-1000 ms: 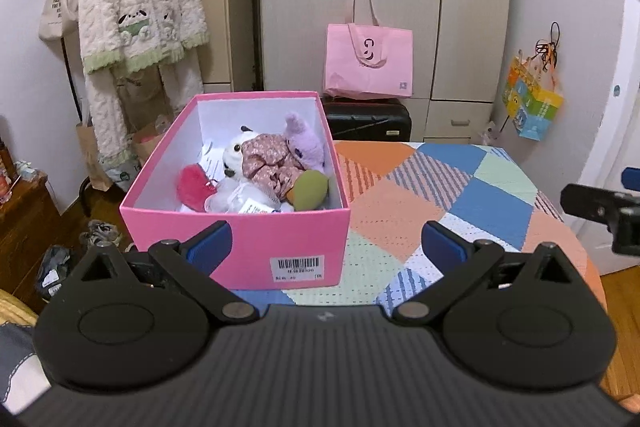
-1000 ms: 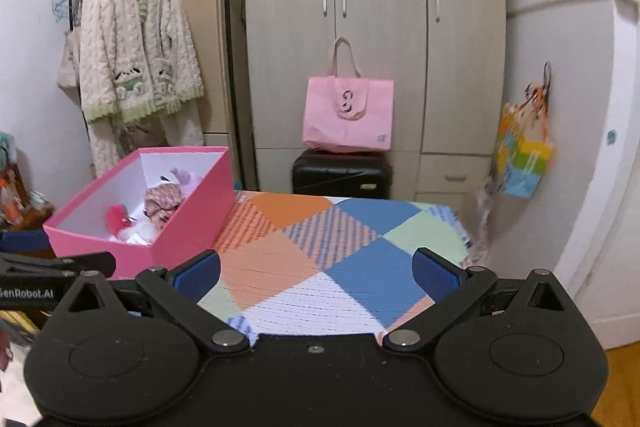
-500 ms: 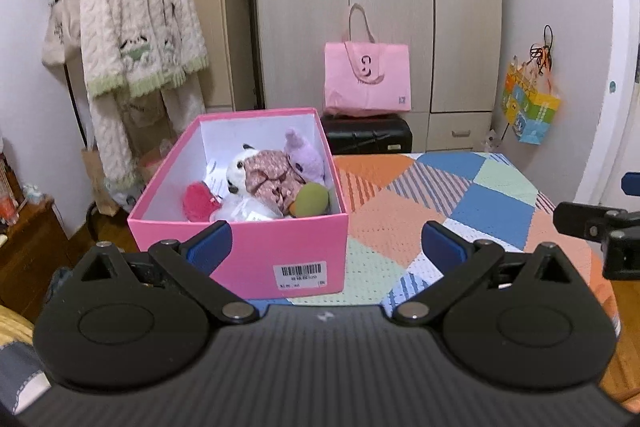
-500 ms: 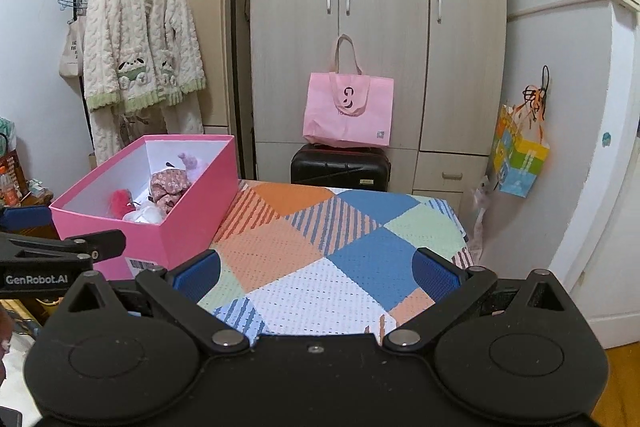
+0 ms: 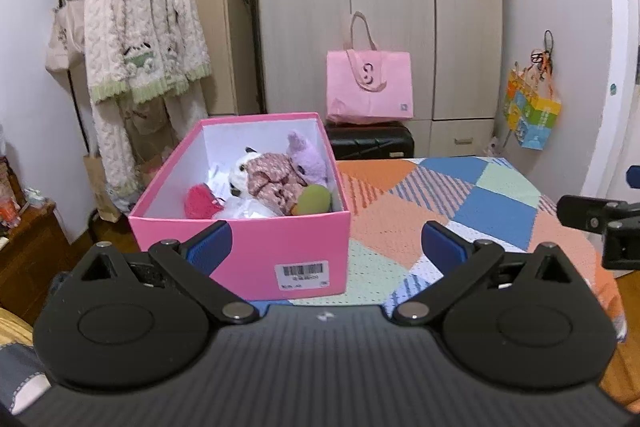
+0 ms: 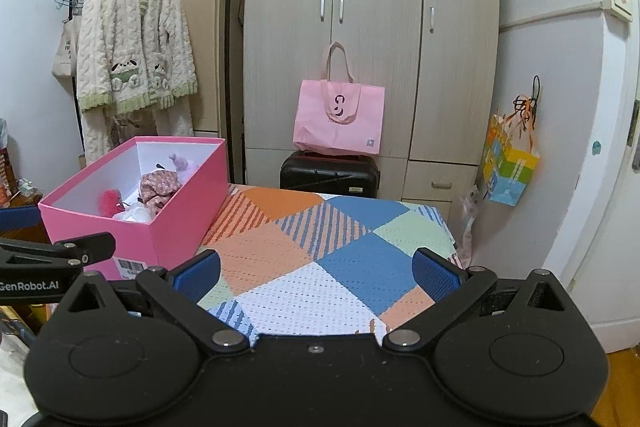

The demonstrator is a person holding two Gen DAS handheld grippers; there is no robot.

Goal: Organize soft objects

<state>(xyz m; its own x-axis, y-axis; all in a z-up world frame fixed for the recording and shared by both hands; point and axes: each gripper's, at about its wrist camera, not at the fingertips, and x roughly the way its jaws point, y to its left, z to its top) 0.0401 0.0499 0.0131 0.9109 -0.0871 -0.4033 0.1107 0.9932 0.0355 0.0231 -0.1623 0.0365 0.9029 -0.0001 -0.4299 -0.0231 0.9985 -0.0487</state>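
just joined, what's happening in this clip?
A person holds two tongs above a patchwork-covered table. Both the left tongs and right tongs are open and empty. The soft toys already sit in the pink box at the table's left; none lie on the cloth in view.

Beige wardrobe [image 6: 372,39], black suitcase [image 6: 329,175], pink tote [image 6: 339,119], cardigan on rack [image 6: 134,39], white walls.

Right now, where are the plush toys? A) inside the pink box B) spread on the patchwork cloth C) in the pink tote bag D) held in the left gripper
A: the plush toys lie piled inside the open pink box, which stands on the patchwork cloth; the left gripper and the right gripper are both open and hold nothing.
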